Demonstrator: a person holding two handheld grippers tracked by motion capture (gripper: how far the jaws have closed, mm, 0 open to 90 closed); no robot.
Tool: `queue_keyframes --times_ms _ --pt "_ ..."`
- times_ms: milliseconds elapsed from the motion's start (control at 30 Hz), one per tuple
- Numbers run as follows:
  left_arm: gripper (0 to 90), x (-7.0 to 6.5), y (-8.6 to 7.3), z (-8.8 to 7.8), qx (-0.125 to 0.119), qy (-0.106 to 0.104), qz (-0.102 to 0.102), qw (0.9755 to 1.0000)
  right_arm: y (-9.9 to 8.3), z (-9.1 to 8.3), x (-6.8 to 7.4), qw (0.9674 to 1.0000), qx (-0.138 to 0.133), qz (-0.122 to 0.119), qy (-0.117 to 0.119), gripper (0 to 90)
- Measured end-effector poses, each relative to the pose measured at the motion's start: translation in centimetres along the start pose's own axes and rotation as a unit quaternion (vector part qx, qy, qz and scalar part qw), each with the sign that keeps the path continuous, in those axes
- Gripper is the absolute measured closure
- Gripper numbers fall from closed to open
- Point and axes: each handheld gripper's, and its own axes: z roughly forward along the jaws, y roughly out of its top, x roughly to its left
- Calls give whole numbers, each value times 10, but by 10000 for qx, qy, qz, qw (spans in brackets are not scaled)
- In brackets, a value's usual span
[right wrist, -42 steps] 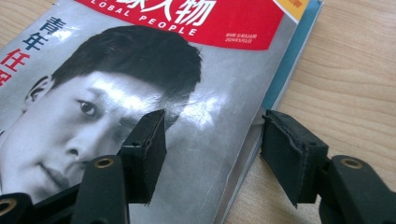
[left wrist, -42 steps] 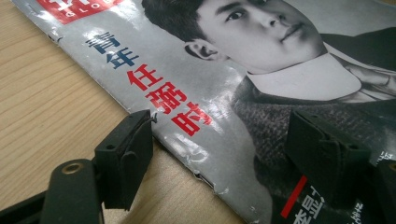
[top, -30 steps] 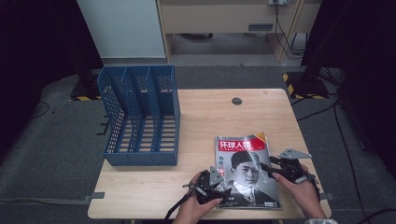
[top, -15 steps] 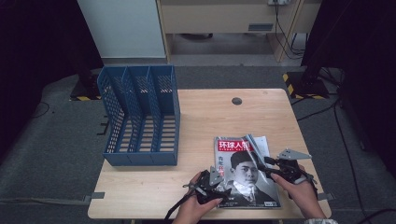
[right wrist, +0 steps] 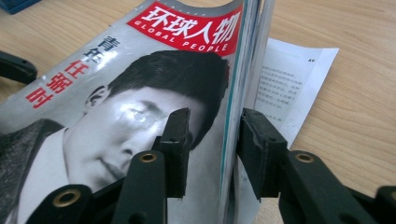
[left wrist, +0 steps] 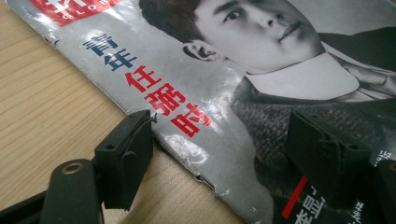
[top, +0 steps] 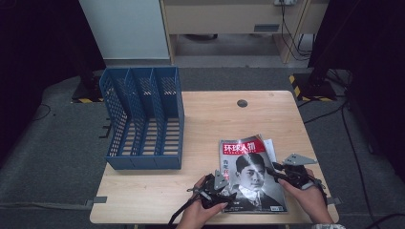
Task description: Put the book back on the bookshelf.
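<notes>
1. Magazine (top: pixel 252 174) is seen flat at table (top: pixel 210 119) 5 o'clock; rt edge lifted.
2. Left gripper (left wrist: pixel 219 144) is held open, jaws astride mag's spine edge.
3. Right gripper (right wrist: pixel 212 140) is held open, jaws either side of lifted pages, not clamped.
4. Blue file rack (top: pixel 143 119) is noted at 9 o'clock.

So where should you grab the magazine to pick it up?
Probably by its right edge, coming in from the right. The magazine lies flat on the table, so there is little to pinch elsewhere, but that edge curls upward. The right gripper already has one open jaw on each side of it. The left gripper, open, straddles the flatter left edge.
</notes>
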Motion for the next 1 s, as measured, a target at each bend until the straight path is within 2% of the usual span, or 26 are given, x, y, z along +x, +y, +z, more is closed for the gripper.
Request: queue_keyframes --times_ms 133,267,333,400,467,567,733,900,1000 --pt "226 1 0 0 0 -22 21 10000 2 -4 4 9997 -126 -125 137 664" --pt "225 2 1 1 4 -84 65 9999 1 -1 4 9998 -90 -169 80 628" --pt "223 5 1 1 5 -153 116 9998 1 3 2 9999 -77 -115 15 575" --pt "224 6 1 1 5 -196 136 9997 1 5 1 9999 -67 -79 -10 567" --pt "227 10 2 1 10 -307 241 9992 1 8 0 9999 -50 -61 -65 537" --pt "228 10 3 3 11 -310 247 9992 2 12 -3 9999 -68 -19 -125 521" --pt "228 10 4 4 4 -283 230 9993 3 16 -9 9996 -177 122 -159 534" --pt "228 9 4 4 4 -283 230 9993 4 13 -5 9993 -355 45 -67 579" --pt "228 9 4 4 4 -283 228 9993 2 14 -3 9994 -326 45 -62 578"
